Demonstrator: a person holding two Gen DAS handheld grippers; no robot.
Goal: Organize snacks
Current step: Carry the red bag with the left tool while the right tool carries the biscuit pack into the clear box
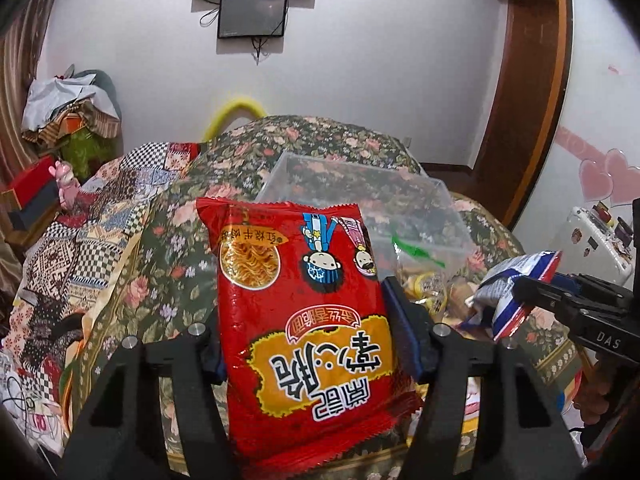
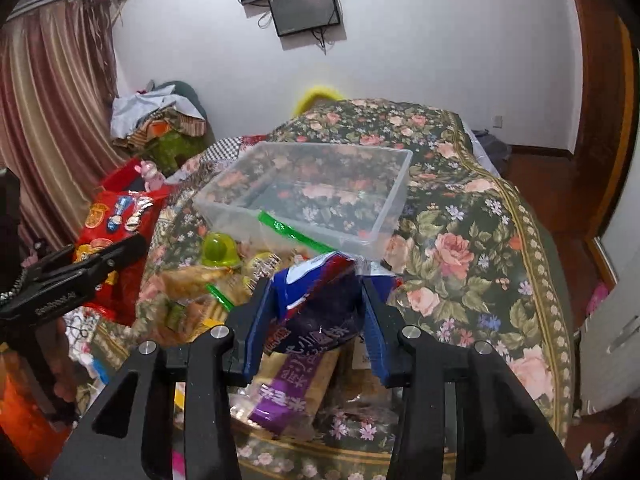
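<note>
The left claw (image 1: 310, 344) clamps the red noodle packet (image 1: 304, 312) by its side edges, lifted above the bed (image 2: 460, 248). The clear bin (image 1: 360, 196) sits at twelve o'clock beyond it. Best to carry the packet over the near rim and lay it flat against one wall. The right claw (image 2: 316, 320) grips a blue-and-white snack bag (image 2: 316, 292); hold it back at three o'clock until the first packet lands, so the two don't collide.
</note>
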